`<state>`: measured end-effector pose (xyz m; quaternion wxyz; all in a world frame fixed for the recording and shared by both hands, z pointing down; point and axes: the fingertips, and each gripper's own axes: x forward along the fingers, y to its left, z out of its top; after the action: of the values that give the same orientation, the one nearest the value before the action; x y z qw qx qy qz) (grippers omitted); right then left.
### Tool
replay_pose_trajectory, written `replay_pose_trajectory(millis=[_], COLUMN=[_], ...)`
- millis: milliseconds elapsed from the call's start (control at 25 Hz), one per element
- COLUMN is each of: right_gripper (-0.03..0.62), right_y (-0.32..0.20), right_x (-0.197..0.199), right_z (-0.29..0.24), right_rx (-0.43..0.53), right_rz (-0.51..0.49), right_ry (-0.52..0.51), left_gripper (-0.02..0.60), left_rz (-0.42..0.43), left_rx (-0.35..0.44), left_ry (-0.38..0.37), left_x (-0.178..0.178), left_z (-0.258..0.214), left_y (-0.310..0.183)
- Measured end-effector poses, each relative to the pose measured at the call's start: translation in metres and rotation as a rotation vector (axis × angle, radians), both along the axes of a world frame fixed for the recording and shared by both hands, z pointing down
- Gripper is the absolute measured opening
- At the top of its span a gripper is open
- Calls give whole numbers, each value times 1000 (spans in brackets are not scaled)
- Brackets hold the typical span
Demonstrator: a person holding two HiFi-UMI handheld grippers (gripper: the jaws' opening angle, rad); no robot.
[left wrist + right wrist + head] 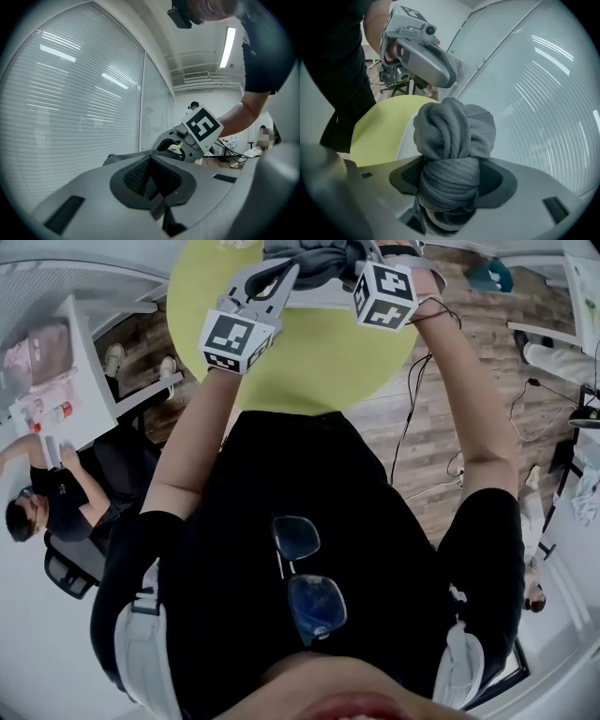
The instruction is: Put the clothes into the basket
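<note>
A grey garment hangs bunched between my two grippers, held up over a round yellow-green table. My right gripper is shut on a thick twisted knot of it; in the right gripper view the knot fills the gap at the right gripper. My left gripper pinches a thin fold; in the left gripper view a strip of the grey cloth runs between the pads of the left gripper. The right gripper sits just beyond it. No basket is clearly in view.
A person sits on a chair at the left beside a white desk with small items. Cables trail over the wooden floor at the right. Window blinds stand behind the grippers. A pale object lies on the table edge.
</note>
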<state>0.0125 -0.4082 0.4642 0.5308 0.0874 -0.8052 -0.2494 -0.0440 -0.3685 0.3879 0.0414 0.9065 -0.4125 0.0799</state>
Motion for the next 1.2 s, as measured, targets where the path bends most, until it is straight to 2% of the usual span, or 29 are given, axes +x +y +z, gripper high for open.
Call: replay_pose_trajectory(millis=[400,840,1200], right_gripper=[318,318,319], right_y=[-7,-12,-21], right_x=[-5,-2,2], right_z=[67,119,161], right_rx=[-92,-176,-239], right_rz=[5,14,36], right_ry=[37,64,75], left_gripper=[11,11,11], left_rz=[-9,-3,5], left_rx=[-71,-115,-131], left_ry=[-20,-54,-49], left_x=[1,12,19], left_z=[46,76,92], left_y=[-20,-44,-57])
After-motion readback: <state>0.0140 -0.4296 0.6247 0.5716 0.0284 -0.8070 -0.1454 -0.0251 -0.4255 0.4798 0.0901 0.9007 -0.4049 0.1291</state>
